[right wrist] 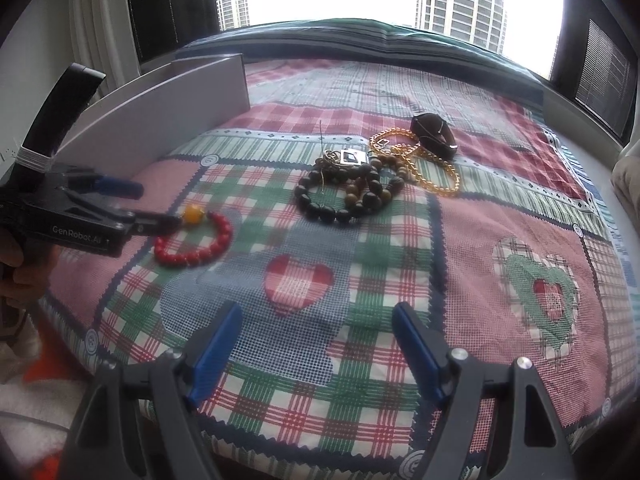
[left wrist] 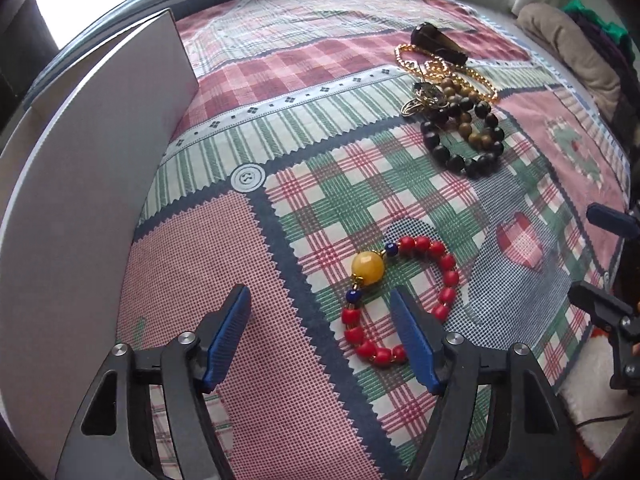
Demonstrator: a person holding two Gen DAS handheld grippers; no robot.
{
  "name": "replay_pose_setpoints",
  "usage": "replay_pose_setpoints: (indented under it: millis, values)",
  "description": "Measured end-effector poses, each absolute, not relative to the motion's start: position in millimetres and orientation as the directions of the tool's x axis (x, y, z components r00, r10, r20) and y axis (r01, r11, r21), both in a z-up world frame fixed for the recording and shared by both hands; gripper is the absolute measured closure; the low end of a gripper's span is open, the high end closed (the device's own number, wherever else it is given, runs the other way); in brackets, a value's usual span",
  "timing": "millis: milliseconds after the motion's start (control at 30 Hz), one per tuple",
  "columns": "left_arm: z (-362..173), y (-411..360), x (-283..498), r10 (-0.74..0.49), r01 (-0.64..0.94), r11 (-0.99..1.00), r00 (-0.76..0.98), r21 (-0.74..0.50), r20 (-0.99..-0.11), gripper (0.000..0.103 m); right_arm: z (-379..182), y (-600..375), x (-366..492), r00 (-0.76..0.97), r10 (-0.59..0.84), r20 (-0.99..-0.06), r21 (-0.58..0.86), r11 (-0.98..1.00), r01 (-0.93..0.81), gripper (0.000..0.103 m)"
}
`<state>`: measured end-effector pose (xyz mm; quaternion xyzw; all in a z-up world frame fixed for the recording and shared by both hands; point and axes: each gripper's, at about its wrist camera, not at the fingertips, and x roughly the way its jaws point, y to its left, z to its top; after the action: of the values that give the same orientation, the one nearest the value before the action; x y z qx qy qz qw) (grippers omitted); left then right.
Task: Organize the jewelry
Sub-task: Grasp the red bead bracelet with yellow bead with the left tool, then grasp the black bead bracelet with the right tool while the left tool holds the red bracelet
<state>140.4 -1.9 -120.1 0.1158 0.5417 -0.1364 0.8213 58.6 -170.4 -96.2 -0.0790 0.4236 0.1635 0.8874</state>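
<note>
A red bead bracelet [left wrist: 404, 300] with a large yellow bead [left wrist: 368, 267] lies on the patchwork cloth; it also shows in the right wrist view [right wrist: 200, 242]. My left gripper [left wrist: 320, 308] is open just above the cloth, its right finger over the bracelet's inner side, holding nothing. A pile of dark and brown bead bracelets [left wrist: 464, 132], a gold chain [left wrist: 444, 68] and a dark case [left wrist: 438, 42] lies farther back. In the right wrist view the pile [right wrist: 352, 192] is ahead of my right gripper [right wrist: 316, 320], which is open and empty.
A white open box [left wrist: 92, 152] stands at the left of the cloth, also in the right wrist view [right wrist: 168, 112]. The patchwork cloth [right wrist: 500, 240] covers the surface. Beige fabric [left wrist: 572, 48] lies at the far right. Windows are behind.
</note>
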Motion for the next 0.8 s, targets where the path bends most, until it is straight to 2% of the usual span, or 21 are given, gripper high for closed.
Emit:
replay_pose_setpoints:
  millis: [133,200,233,267,300,400,567,700,767,800]
  values:
    - [-122,-15,144,-0.119,0.417,0.907,0.389,0.059,-0.914,0.036,-97,-176,59,0.588,0.223,-0.778,0.011,0.94,-0.341,0.024]
    - [-122,-21,146,-0.149,0.448,0.893,0.381,0.041,-0.912,0.044,-98,-180,61,0.584,0.223,-0.78,0.023,0.943,-0.331,0.024]
    - [-121,-23,146,-0.176,0.465,0.885,0.364,0.015,-0.915,0.059,-98,-181,62,0.582,0.223,-0.782,0.026,0.945,-0.327,0.024]
    - [-119,-24,146,-0.195,0.474,0.881,0.349,-0.007,-0.916,0.081,-98,-182,63,0.58,0.224,-0.783,0.029,0.945,-0.326,0.024]
    - [-118,-25,145,-0.186,0.473,0.881,0.351,0.002,-0.918,0.086,-97,-183,64,0.578,0.227,-0.784,0.031,0.944,-0.328,0.024]
    - [-116,-23,142,-0.163,0.443,0.896,0.365,0.017,-0.917,0.088,-88,-189,71,0.581,0.244,-0.776,0.042,0.94,-0.339,0.024]
    - [-107,0,136,-0.224,0.323,0.941,0.38,-0.098,-0.897,0.088,-76,-208,107,0.58,0.291,-0.761,0.119,0.942,-0.315,0.024]
    - [-91,17,124,-0.258,0.262,0.952,0.422,-0.156,-0.869,0.088,-83,-206,154,0.536,0.314,-0.784,0.18,0.941,-0.287,0.025]
    - [-83,23,119,-0.268,0.245,0.954,0.439,-0.173,-0.857,0.088,-87,-195,174,0.507,0.325,-0.798,0.183,0.933,-0.31,0.041]
    - [-79,26,116,-0.273,0.238,0.954,0.448,-0.18,-0.851,0.088,-87,-189,182,0.502,0.326,-0.801,0.167,0.927,-0.334,0.053]
